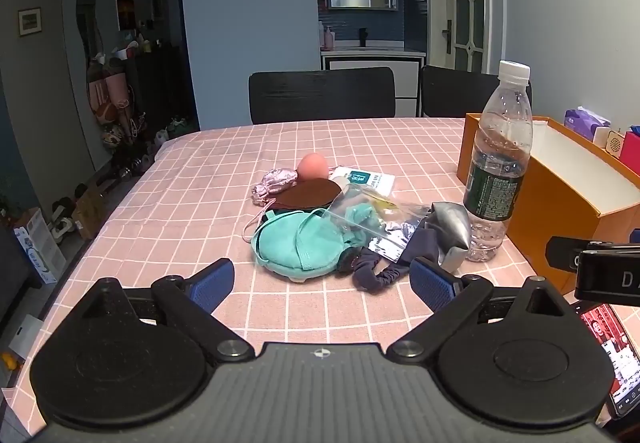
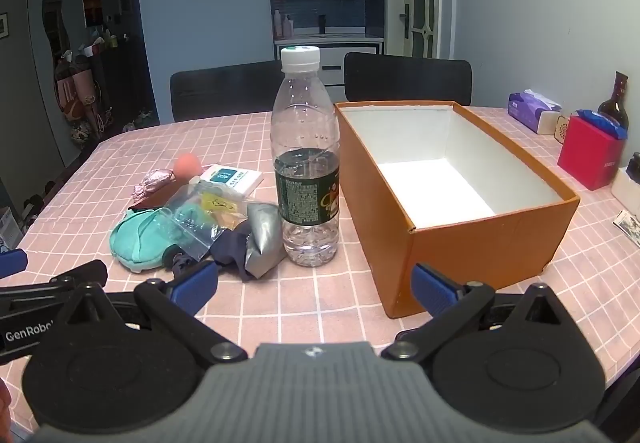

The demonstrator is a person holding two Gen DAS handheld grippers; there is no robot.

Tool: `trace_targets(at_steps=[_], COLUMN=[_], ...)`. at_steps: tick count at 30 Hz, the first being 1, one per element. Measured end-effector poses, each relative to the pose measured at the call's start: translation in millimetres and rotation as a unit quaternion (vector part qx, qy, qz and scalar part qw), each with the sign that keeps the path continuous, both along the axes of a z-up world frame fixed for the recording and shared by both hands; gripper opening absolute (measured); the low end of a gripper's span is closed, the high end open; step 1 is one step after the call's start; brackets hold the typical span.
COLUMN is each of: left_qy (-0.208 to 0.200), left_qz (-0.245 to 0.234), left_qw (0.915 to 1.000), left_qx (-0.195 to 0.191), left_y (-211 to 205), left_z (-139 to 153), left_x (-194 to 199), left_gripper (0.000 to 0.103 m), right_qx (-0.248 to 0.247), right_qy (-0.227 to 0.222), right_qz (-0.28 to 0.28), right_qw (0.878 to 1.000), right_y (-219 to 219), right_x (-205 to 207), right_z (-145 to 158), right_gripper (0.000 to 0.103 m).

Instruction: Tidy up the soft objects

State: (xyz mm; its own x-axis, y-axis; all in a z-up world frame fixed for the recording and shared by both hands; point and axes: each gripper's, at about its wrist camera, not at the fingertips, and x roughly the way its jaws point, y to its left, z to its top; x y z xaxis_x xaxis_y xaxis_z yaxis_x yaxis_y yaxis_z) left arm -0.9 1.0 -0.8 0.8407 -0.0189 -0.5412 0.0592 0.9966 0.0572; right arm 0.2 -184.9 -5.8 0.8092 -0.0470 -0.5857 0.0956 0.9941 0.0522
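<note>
A pile of soft things lies mid-table: a teal cloth pad (image 1: 298, 245) (image 2: 138, 239), a dark blue scrunchie (image 1: 374, 271), a silver pouch (image 1: 450, 227) (image 2: 264, 233), a clear zip bag (image 1: 372, 215) (image 2: 204, 213), a brown round pad (image 1: 306, 193), a pink shiny pouch (image 1: 276, 181) (image 2: 154, 181) and a peach sponge egg (image 1: 313, 166) (image 2: 187, 165). An orange box (image 2: 456, 239) (image 1: 560, 195), empty with a white inside, stands to the right. My left gripper (image 1: 322, 285) is open just short of the teal pad. My right gripper (image 2: 316, 291) is open and empty before the bottle and box.
A water bottle (image 2: 306, 171) (image 1: 498, 167) stands between the pile and the box. A white card packet (image 2: 232, 177) lies behind the pile. A tissue pack (image 2: 532, 111), a red box (image 2: 590, 157) and a dark bottle (image 2: 614, 103) sit far right. A phone (image 1: 614, 355) lies near the front edge. Two black chairs (image 2: 406, 77) stand behind.
</note>
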Motion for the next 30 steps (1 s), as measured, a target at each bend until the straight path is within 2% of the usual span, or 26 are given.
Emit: trace_targets(at_steps=[30], left_qy=[-0.004], left_qz=[0.0], left_qw=[1.0], left_qx=[0.002], left_y=[0.3], left_z=[2.2], left_x=[0.0], left_gripper=[0.103], right_qx=[0.0], right_qy=[0.002], right_qz=[-0.004], right_qw=[1.0], right_y=[-3.8], right_x=[1.0], right_z=[1.2], right_gripper=[0.101])
